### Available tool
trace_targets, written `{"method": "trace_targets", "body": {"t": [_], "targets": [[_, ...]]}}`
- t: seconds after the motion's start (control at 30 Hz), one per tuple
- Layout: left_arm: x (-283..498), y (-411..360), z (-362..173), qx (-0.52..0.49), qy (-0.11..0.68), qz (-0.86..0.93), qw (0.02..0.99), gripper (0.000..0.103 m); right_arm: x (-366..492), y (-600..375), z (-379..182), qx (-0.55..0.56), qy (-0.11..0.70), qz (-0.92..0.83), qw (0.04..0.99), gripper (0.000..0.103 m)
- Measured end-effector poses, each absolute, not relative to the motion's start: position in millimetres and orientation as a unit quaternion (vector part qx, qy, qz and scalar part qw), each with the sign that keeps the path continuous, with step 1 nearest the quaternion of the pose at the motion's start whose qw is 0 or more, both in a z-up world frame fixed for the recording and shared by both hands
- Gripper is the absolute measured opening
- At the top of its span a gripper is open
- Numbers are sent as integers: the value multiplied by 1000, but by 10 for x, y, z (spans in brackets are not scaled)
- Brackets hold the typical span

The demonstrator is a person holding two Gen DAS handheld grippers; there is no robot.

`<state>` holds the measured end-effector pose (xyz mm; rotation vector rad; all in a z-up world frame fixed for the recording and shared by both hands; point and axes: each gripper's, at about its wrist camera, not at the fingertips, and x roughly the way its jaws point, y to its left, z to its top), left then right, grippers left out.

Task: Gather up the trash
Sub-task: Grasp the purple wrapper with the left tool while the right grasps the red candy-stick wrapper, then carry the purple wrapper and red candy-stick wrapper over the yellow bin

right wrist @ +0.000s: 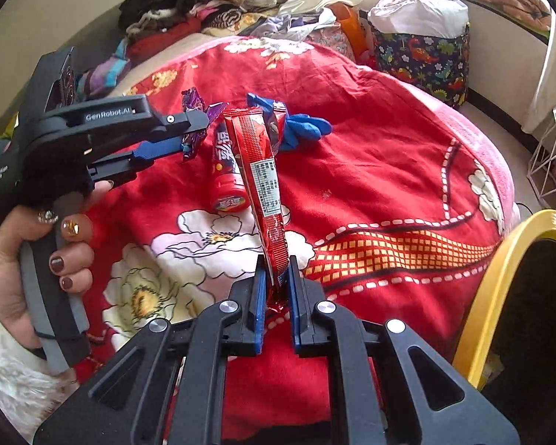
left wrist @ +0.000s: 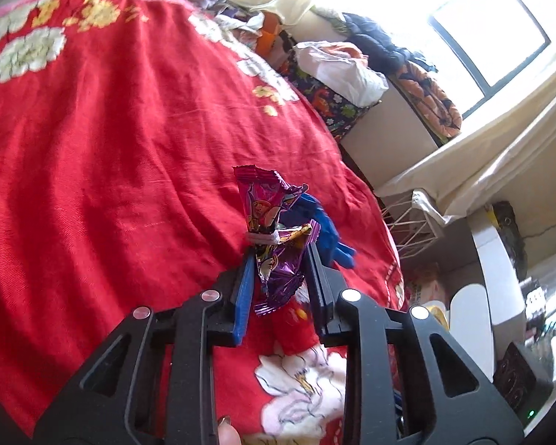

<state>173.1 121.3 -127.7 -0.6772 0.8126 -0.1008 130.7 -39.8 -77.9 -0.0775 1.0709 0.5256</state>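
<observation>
A crumpled purple snack wrapper (left wrist: 274, 259) stands up between the fingers of my left gripper (left wrist: 280, 256), and the jaws press on it. In the right wrist view that left gripper (right wrist: 192, 135) holds the purple wrapper (right wrist: 194, 126) just above the red flowered blanket (right wrist: 389, 170). My right gripper (right wrist: 277, 267) is shut on the lower end of a long red snack packet (right wrist: 263, 185), which rises away from the fingers. A small red bottle (right wrist: 226, 174) lies on the blanket beside it. A blue cloth item (right wrist: 304, 128) lies just beyond, also visible past the purple wrapper (left wrist: 326, 230).
A dark bin with a yellow rim (right wrist: 500, 278) stands at the right edge. A dinosaur-print fabric basket (right wrist: 422, 59) and a white wire basket (right wrist: 552, 163) stand off the bed's far side. Piled clothes (right wrist: 204, 0) lie at the back. A person's hand (right wrist: 37, 244) grips the left handle.
</observation>
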Motion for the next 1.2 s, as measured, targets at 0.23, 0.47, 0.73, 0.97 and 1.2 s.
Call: {"method": "trace_targets", "body": {"t": [0.23, 0.47, 0.73, 0.97, 1.2], "targets": [[1590, 962, -1035, -284, 375, -71, 880, 20, 1182, -577, -566, -13, 483, 240, 842, 11], [1533, 645, -830, -240, 364, -93, 895, 20, 1113, -852, -408, 9, 465, 219, 858, 11], [1502, 296, -670, -204, 357, -125, 903, 20, 1119, -1223, -297, 35, 453, 188, 871, 11], [1467, 32, -611, -181, 358, -149, 904, 20, 1102, -1553, -261, 57, 446, 161, 878, 11], [1430, -203, -597, -163, 361, -171, 902, 20, 1064, -1800, -253, 74, 443, 140, 882, 11]]}}
